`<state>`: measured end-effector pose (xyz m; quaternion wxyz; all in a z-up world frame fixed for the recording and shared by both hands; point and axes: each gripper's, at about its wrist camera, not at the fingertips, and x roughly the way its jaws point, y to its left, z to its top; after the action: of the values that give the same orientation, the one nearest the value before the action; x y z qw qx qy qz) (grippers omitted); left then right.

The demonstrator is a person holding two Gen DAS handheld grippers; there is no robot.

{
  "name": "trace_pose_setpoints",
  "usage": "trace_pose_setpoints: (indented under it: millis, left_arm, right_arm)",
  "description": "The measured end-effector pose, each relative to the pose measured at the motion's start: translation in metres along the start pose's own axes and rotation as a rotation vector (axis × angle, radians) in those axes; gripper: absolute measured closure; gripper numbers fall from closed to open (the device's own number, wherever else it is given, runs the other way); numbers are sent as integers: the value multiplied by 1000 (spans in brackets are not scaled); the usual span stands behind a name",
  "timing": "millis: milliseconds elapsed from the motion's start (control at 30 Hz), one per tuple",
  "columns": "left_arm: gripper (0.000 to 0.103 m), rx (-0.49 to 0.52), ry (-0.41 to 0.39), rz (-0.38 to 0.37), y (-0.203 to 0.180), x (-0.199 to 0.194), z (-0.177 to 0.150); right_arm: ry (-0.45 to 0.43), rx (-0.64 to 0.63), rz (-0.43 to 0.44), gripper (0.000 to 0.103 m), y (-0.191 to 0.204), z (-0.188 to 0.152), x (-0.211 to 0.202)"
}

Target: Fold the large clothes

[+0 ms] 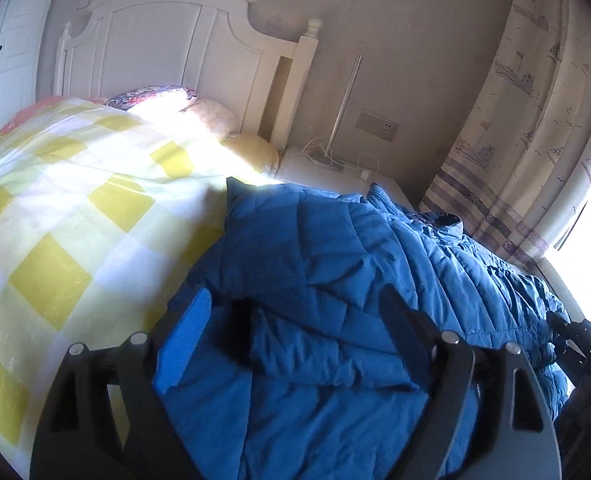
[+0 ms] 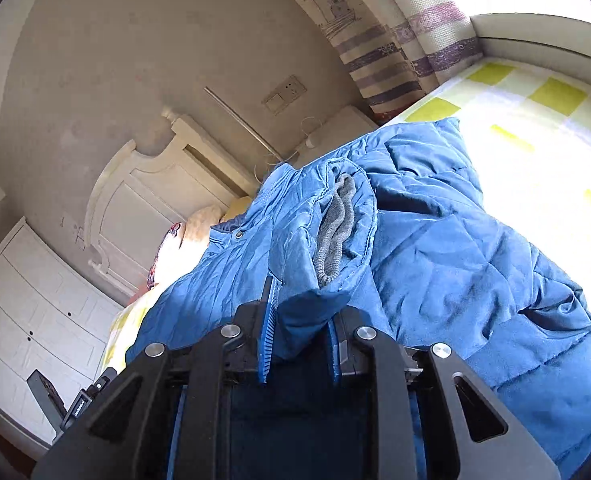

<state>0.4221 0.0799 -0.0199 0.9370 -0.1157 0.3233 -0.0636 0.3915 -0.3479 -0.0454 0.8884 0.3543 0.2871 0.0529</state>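
A large blue quilted jacket (image 1: 335, 264) lies on the bed, partly folded. My left gripper (image 1: 295, 312) is open just above the jacket, its blue-padded fingers (image 1: 187, 340) spread wide with nothing between them. My right gripper (image 2: 301, 316) is shut on the jacket's sleeve end (image 2: 315, 304), next to the grey knit cuff (image 2: 335, 232), and holds it up over the jacket body (image 2: 475, 272). The right gripper also shows at the right edge of the left wrist view (image 1: 575, 340).
The bed has a yellow and white checked cover (image 1: 75, 208), pillows (image 1: 211, 116) and a white headboard (image 1: 167, 48). A white bedside table (image 1: 319, 168) with cables stands beside it. A patterned curtain (image 1: 535, 120) hangs at the window. White drawers (image 2: 27, 320) stand along the wall.
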Motion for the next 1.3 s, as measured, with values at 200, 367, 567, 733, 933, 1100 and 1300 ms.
trace_pose_setpoints:
  millis: [200,367,567,733,933,1100,1300]
  left_arm:
    - [9,-9,147,-8,3,27,-6]
    - [9,60,44,4,-11,8,-6]
    - [9,73,80,22,-14,15,-6]
    - [9,68,97,23,-12,18,-5]
    - [9,80,108,30,-13,20,-6]
    - [9,80,96,28,-14,18,-6]
    - [9,-42,42,46,10,7,-1]
  right_arm:
    - [12,32,-43,52,-4,-2,3]
    - [1,41,-17,51,-7,-3,3]
    - [-152,-94,-160,82,17,-12,-23]
    - [-40,12,-251,68,-2,-8,-11]
    - [-248,-266,-316,60,54,6,-46]
    - [-35,-622,-398,57,103,4,16]
    - [147,-671,-437,33,65,-22,57]
